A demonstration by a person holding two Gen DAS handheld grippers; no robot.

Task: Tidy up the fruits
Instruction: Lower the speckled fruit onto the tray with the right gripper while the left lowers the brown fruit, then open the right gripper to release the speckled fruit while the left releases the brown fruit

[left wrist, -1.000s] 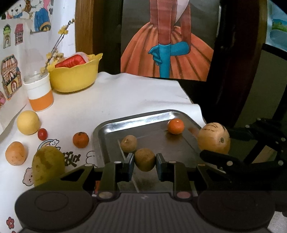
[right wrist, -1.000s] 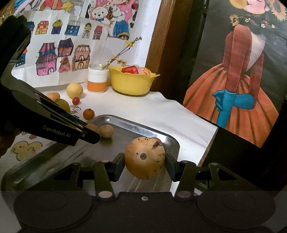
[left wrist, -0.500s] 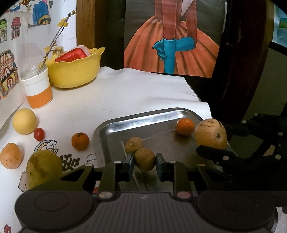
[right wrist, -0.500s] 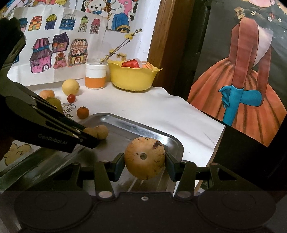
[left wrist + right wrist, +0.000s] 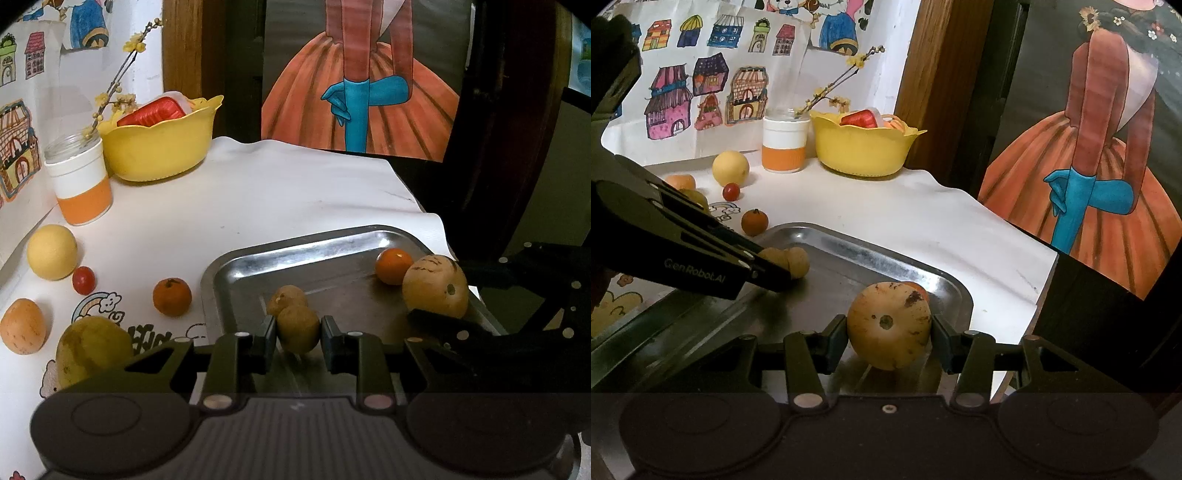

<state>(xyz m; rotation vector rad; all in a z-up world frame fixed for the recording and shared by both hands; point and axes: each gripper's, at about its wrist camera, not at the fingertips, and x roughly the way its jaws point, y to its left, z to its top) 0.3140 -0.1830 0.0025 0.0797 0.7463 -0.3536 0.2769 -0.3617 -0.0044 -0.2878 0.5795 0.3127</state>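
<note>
Over the shiny steel tray [image 5: 258,266], each tool clamping round fruit: left tool [image 5: 298,332] small brown fruit [image 5: 297,328], right tool [image 5: 889,338] speckled tan fruit [image 5: 888,325].

a white cloth covers the counter [image 5: 280,192]. on it rest a steel tray [image 5: 236,266], a yellow bowl [image 5: 159,155], an orange-banded jar [image 5: 79,181], a yellow round fruit [image 5: 51,251], a cherry tomato [image 5: 83,280], a small orange [image 5: 172,297], a peach-coloured fruit [image 5: 22,326] and a greenish pear [image 5: 92,349].
</note>
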